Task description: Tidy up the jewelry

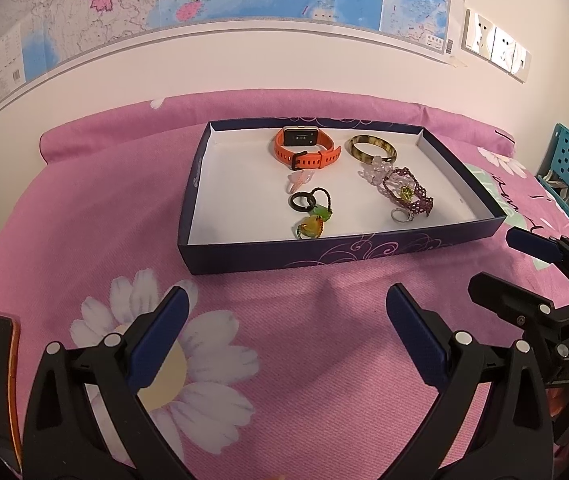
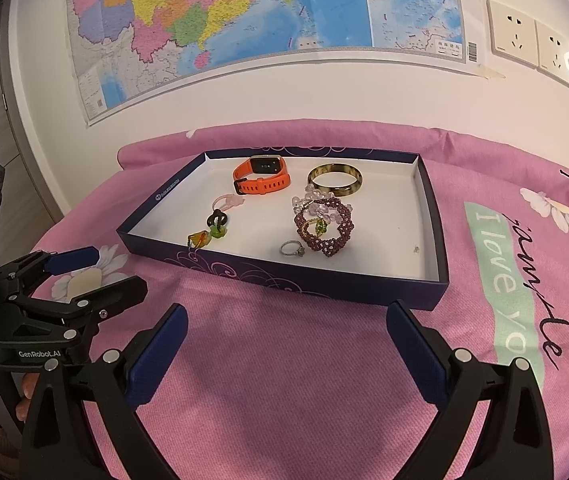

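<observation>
On the pink bedspread (image 1: 284, 320) sits the dark blue box lid (image 1: 324, 254) with all the jewelry inside — the orange watch (image 1: 306, 148) and tortoiseshell bangle (image 1: 372, 148) by its far edge, the purple beaded bracelet (image 2: 324, 228) mid-tray, the silver ring (image 2: 291, 249) near its front edge. Your left gripper (image 1: 286, 330) and right gripper (image 2: 286, 338) both hover short of the tray, fingers spread wide apart, holding nothing
</observation>
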